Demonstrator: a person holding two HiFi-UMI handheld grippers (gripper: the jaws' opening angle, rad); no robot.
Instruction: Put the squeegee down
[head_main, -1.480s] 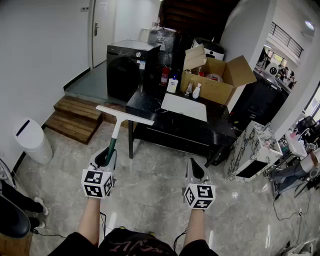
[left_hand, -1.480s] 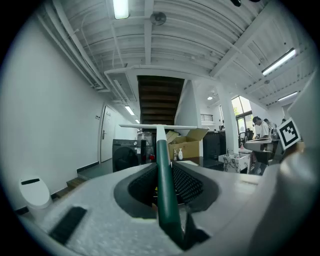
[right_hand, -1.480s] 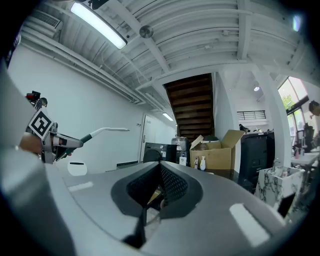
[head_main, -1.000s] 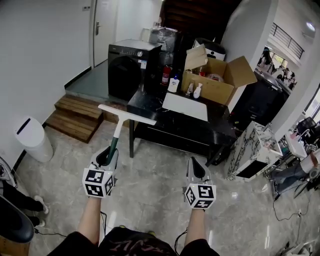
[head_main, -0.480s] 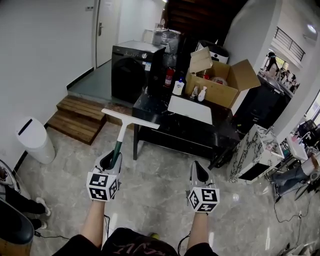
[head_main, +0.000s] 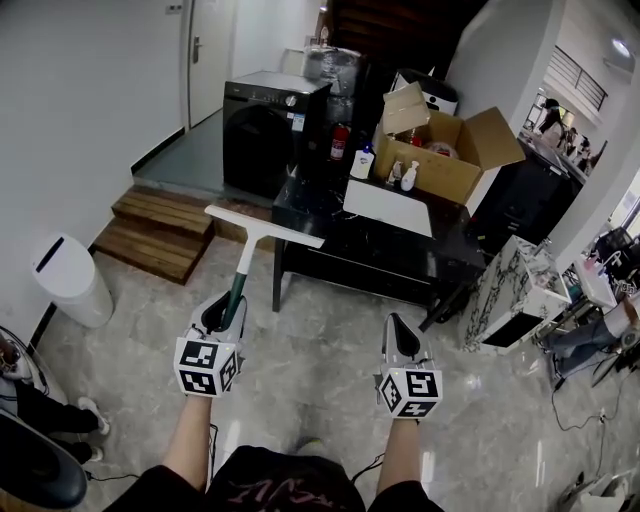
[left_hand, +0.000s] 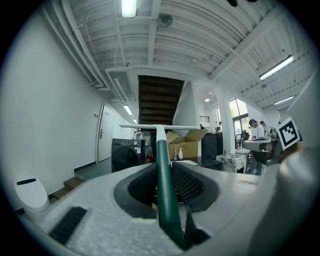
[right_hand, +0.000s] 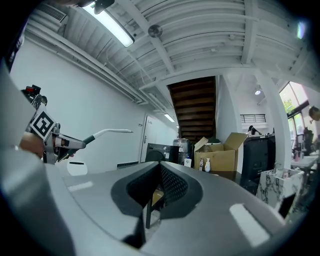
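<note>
Open hall, pale marble-look floor (head_main: 320, 370), white wall left, dark stairwell at the back. A low black tabletop (head_main: 330, 215) stands ahead, with a washing machine (head_main: 265, 125) past its far left corner.

Task status: not yet done. The squeegee (head_main: 245, 262) is in the air over the floor, its green handle clamped in the left claw (head_main: 222, 310). The left gripper view shows the pads pressed on the handle (left_hand: 161, 165), with the white blade crosswise out front. The blade sits just short of the tabletop's near left corner, apart from it. The right claw (head_main: 397, 335) carries nothing; its jaws are drawn together at the tips and it is level, beside the left one.

Left to do, by my reading: bring the blade over a surface, lower it and let go.

Room to move:
- The tabletop's near edge and left end look bare.
- A white sheet (head_main: 388, 207) takes the middle.
- A cardboard box (head_main: 450, 165) and small bottles (head_main: 400, 176) crowd the far right corner.
- Wooden steps (head_main: 160, 235) and a white bin (head_main: 65, 280) lie to the left, well apart.
- The floor between the person and the near edge is open.
</note>
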